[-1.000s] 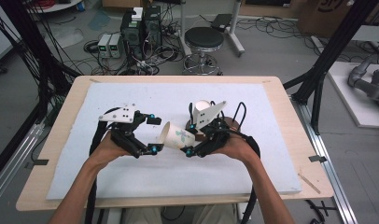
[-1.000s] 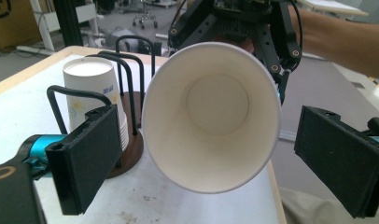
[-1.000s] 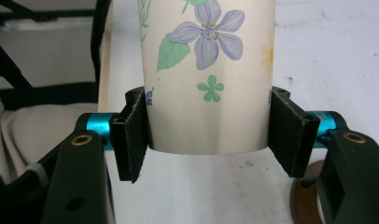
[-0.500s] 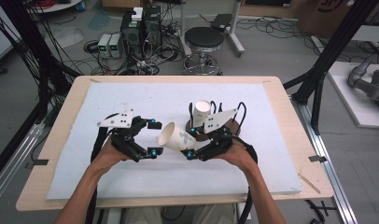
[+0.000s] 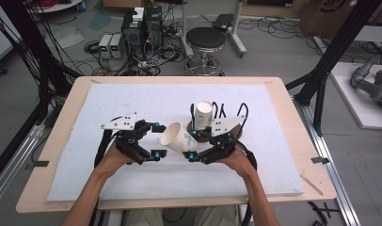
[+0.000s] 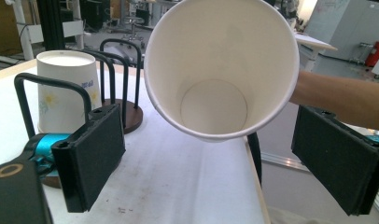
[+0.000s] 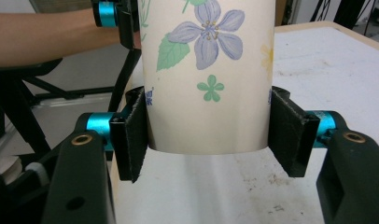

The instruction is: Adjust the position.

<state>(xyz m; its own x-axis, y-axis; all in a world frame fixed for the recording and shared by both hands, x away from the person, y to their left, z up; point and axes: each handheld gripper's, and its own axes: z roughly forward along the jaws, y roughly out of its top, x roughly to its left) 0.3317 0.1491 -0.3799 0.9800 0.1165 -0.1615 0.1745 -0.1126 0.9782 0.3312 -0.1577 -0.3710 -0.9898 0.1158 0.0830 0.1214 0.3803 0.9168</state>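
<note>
Your right gripper (image 5: 191, 144) clamps the tilted paper cup (image 5: 176, 137) near its base; your left gripper (image 5: 157, 140) stands wide before its mouth, the cup's rim cut off above

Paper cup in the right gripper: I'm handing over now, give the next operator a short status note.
Right gripper: shut on the flowered paper cup near its base, cup held tilted above the white mat, mouth toward the left gripper.
Left gripper: open, jaws either side of the cup's mouth, not touching it.
Second cup: upside down on the black wire rack behind.
Done: one cup on the rack. Left: probably place the held cup there too.
</note>
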